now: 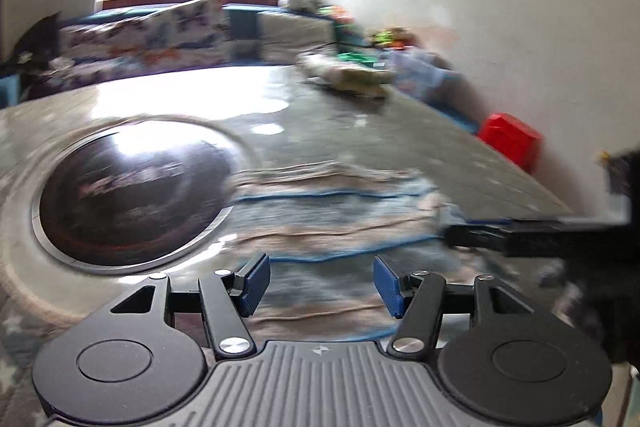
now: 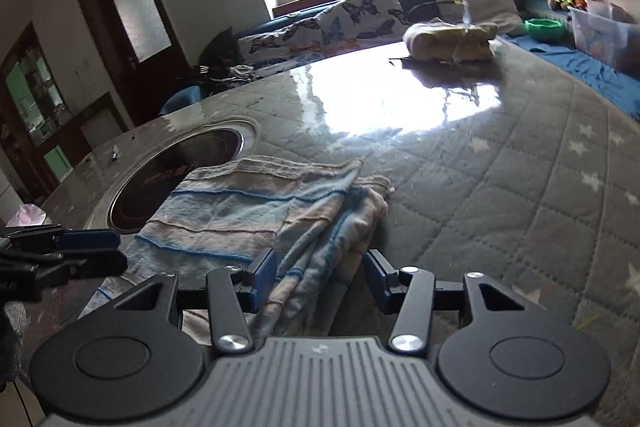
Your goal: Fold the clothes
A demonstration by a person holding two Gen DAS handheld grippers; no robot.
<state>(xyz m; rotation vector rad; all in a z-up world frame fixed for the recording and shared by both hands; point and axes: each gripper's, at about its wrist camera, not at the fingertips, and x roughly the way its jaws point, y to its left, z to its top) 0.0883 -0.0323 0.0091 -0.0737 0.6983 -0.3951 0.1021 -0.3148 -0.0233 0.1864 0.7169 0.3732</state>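
Both tools are over the striped towel (image 2: 256, 211) now, which lies partly folded on the quilted, glossy table cover (image 2: 500, 187), one corner draped over the rim of the round black cooktop (image 2: 176, 167) set into the table. The right gripper (image 2: 320, 277) hangs just above the towel's bunched right edge, its blue pads spread apart with the layered folds running between them but neither pad pressing on the cloth, so nothing is gripped; it looks placed there because that thick edge is the seam of the fold. Off to its left, the left gripper (image 2: 90, 247) pokes in from the side, low beside the towel's near-left corner. In its own blurred view the left gripper (image 1: 322, 283) also has its pads apart, empty, with the towel (image 1: 340, 211) spread straight ahead and below the fingers and the cooktop (image 1: 132, 187) ahead to the left. My read: a fold is laid and both tools are free to line up on the edges for the next one. Far ahead, another folded bundle (image 2: 452, 41) sits at the table's far edge, apparently set aside out of the working area.
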